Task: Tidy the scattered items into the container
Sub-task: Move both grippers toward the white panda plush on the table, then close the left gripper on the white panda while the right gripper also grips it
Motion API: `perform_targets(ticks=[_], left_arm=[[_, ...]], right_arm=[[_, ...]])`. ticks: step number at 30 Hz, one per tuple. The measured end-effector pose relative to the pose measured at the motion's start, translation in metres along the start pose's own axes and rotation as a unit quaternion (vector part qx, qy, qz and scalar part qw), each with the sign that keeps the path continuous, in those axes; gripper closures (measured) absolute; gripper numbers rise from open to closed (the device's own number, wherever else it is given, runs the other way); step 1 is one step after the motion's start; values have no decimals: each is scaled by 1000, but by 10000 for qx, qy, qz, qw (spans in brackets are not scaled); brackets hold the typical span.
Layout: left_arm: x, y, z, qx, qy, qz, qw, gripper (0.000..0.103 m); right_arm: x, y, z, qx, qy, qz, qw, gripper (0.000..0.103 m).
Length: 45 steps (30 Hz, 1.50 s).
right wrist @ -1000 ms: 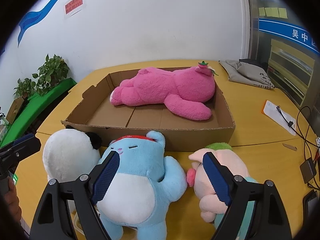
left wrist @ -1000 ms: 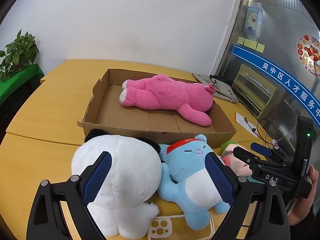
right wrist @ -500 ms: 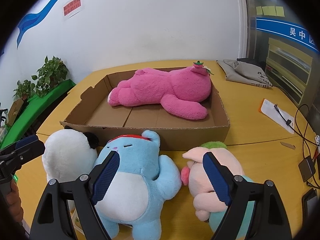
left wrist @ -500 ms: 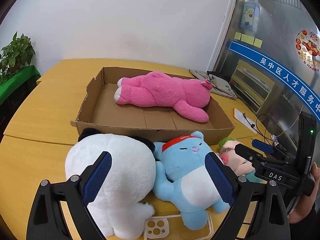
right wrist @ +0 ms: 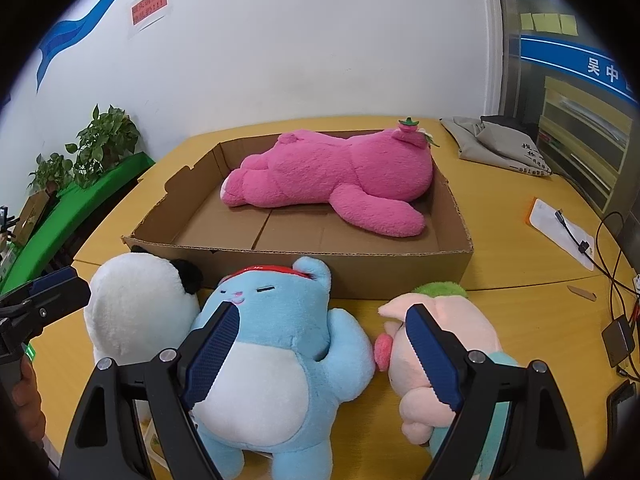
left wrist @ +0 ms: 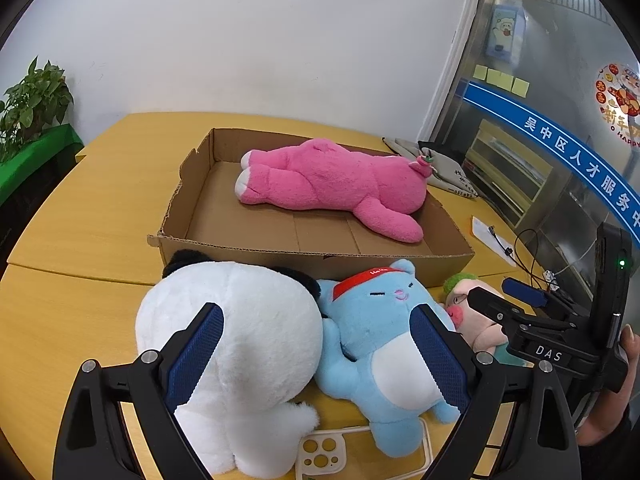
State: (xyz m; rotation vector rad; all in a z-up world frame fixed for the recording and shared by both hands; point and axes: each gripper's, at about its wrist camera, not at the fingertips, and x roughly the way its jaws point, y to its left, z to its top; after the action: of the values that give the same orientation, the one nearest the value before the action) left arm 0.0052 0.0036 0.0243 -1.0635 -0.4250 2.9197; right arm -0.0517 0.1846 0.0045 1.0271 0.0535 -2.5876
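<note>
- Left gripper point(left wrist: 316, 354): spread wide, holding nothing, poised low over the yellow table point(left wrist: 80, 216) with the white plush point(left wrist: 232, 344) filling the gap behind its left pad and the blue plush point(left wrist: 380, 340) behind its right.
- Right gripper point(right wrist: 324, 354): likewise spread wide and empty, blue plush under its left pad, pink-faced plush point(right wrist: 440, 344) under its right.
- Cardboard box point(right wrist: 400, 270): at 12 o'clock from both grippers, open-topped, just beyond the three loose toys, blue plush's head against its near wall.
- Pink bear point(right wrist: 340, 176): already lying inside, along the far half; near half of the floor bare.
- Phone case point(left wrist: 324, 450): at 6 o'clock in the left view, partly under the blue plush's leg.
- Likely step: choosing and closing on one toy per tool. Best done by centring on a single body, not the seam between two; squeezing the belly deep enough that fur alone is not caught; lifting clear of the box wall before carrying forward.
- Risk, as a judgement: dragging a neighbour along, since the toys touch one another.
- Pose: both tools pointing forward and slightly down toward 12 o'clock, side by side, each visible at the edge of the other's view, roughly level.
</note>
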Motion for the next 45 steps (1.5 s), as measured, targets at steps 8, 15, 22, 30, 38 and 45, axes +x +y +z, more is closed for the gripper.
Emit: perform_targets(ticks=[8, 15, 22, 30, 38, 45], left_arm=[[0, -3, -1, 40, 15, -1, 10000, 6], [2, -3, -2, -5, 45, 1, 10000, 6], [4, -3, -4, 1, 82, -20, 10000, 6], [4, -1, -5, 21, 76, -24, 10000, 6], [-4, 18, -2, -28, -59, 24, 10000, 6], [0, 75, -6, -504, 122, 29, 9987, 6]], right_arm=[[-1, 1, -1, 9, -4, 8, 10000, 18], [-2, -3, -3, 23, 16, 3, 10000, 18], [1, -4, -3, 34, 46, -8, 10000, 18], [3, -3, -3, 33, 53, -2, 10000, 18], [3, 9, 0, -81, 8, 33, 10000, 18], [14, 68, -3, -690, 186, 1088, 9915, 18]])
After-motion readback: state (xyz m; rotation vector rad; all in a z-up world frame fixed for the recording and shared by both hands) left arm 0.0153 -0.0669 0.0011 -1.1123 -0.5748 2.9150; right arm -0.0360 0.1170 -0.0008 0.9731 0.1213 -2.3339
